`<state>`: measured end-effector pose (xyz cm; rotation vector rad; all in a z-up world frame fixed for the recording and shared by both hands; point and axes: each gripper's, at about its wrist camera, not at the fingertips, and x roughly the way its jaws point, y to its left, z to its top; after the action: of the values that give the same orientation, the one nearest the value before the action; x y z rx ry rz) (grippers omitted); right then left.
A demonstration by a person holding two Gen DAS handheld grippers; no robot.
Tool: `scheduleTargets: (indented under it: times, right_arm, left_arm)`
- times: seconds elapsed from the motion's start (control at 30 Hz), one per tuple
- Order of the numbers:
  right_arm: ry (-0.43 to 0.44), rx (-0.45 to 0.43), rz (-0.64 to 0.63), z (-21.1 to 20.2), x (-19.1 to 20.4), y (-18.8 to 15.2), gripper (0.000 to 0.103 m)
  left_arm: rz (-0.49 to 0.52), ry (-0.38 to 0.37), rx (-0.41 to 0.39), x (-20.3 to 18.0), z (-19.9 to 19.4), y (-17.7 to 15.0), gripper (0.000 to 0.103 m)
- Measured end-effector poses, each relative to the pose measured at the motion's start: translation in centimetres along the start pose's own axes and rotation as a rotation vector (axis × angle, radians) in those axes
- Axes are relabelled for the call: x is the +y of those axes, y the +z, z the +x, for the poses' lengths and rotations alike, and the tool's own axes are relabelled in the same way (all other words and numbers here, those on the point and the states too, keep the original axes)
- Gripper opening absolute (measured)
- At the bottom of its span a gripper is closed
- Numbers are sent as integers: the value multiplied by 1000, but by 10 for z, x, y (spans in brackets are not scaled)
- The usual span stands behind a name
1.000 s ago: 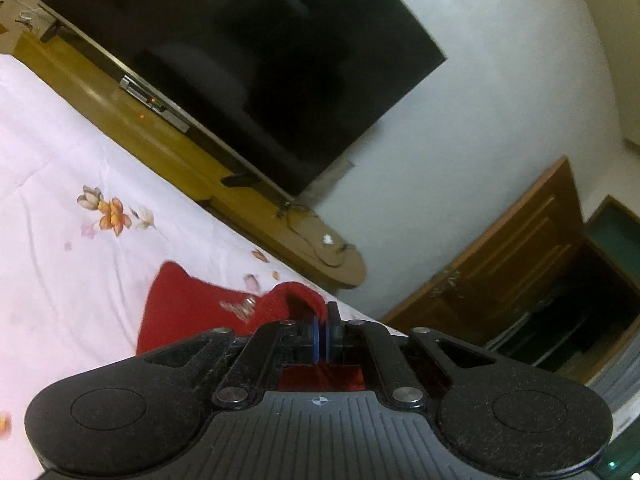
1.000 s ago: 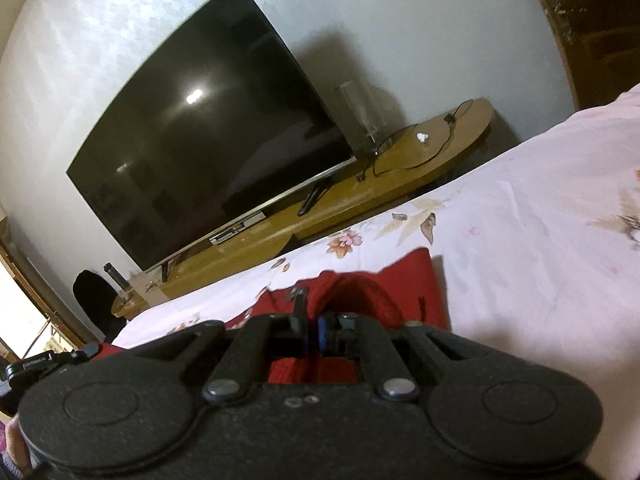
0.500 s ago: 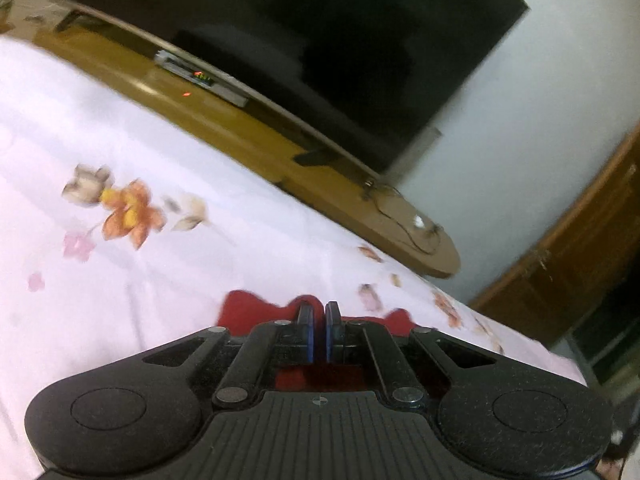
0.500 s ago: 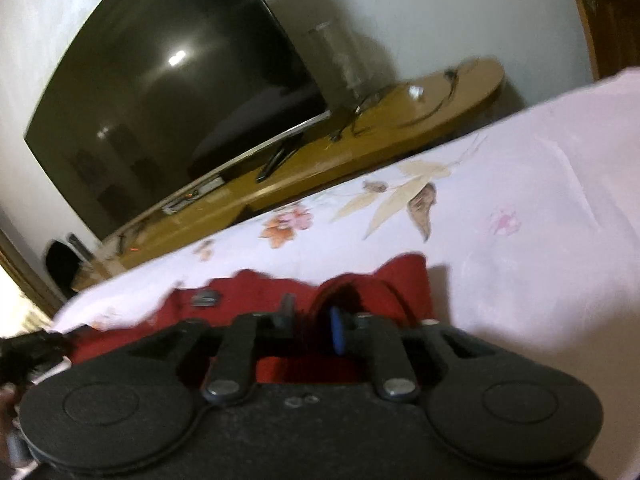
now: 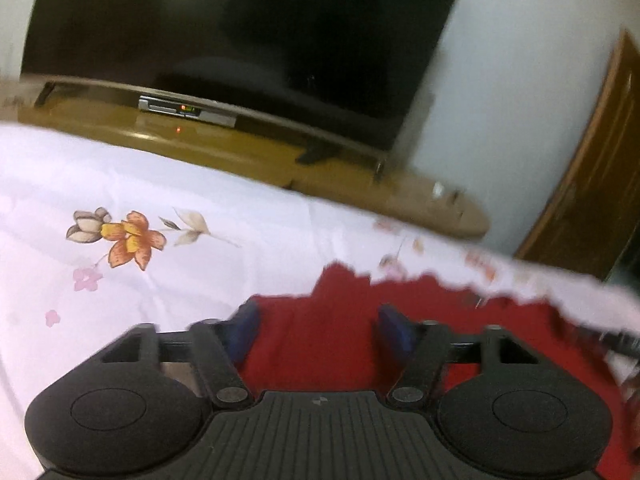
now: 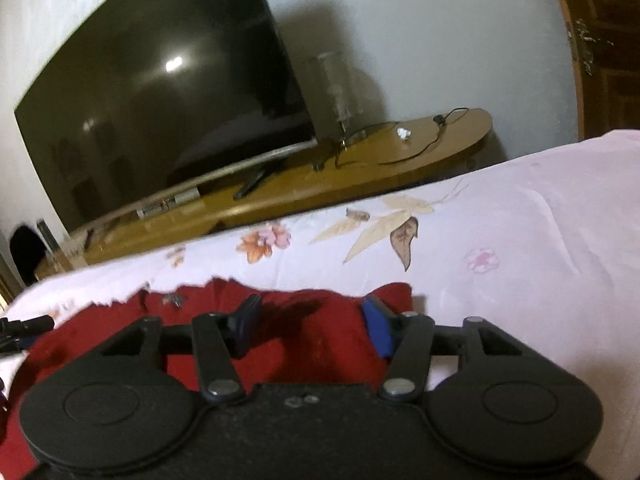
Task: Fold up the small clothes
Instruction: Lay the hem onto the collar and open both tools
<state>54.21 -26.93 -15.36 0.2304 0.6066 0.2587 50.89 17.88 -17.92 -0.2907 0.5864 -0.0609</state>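
A small red garment (image 5: 400, 320) lies flat on the white floral bedsheet (image 5: 160, 184). In the left wrist view my left gripper (image 5: 318, 326) hangs low over the garment's left part; its jaws are opening and the blue pads (image 5: 245, 330) stand apart, off the cloth. In the right wrist view the same red garment (image 6: 304, 328) spreads under my right gripper (image 6: 310, 324), near the cloth's right edge. Its jaws are opening too, and the blue pad (image 6: 378, 330) is clear of the fabric. Nothing is pinched by either one. The other gripper's tip (image 6: 24, 326) shows at the far left.
Beyond the bed's far edge runs a long wooden TV bench (image 6: 320, 196) with a large dark television (image 5: 240, 32), a set-top box (image 5: 184, 109) and loose cables (image 6: 420, 140). A brown wooden door (image 5: 600, 168) stands at the right. White sheet (image 6: 540, 240) stretches right of the garment.
Both grippers came down toward the bed holding the red cloth, then let go: jaws that were shut on fabric now stand apart, and the garment lies flat on the sheet.
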Motion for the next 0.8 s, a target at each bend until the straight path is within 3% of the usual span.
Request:
scheduleTargets:
  times: [0.07,0.13,0.2,0.37,0.47,0.53,0.57,0.6,0.67,0.8]
  right_arm:
    - [-32,14,-44,3,9,-2,58]
    - [-39,-76,-76,-8,16,-1,58]
    - [2,-98,-53,-16,16,2,58]
    - [67,-79,-123,-16,22,5,59]
    - [51,-58,-141,-11,23,2,69]
    - [-25,1,-169,4,28,1,65]
    - [-55,34,-178,11,30,0,54]
    - [-87,62,-191,17,33,-1,38]
    - [-157,58,-215,22,37,-3,27]
    - [-221,45,-183,20,30,-5,23]
  left_arm:
    - [35,31,3,-7,2,-1,41]
    - [38,39,1,-7,-1,0,33]
    - [29,39,3,-5,-2,-1,27]
    - [1,31,-2,0,-4,-2,25]
    - [18,41,2,-3,-1,-3,25]
    - [45,60,1,-8,0,-3,25]
    - [56,78,-4,-11,0,-4,15]
    - [59,101,-13,-12,0,-4,12]
    - [35,145,-39,-8,-4,-4,11]
    - [2,178,-18,-1,0,-2,12]
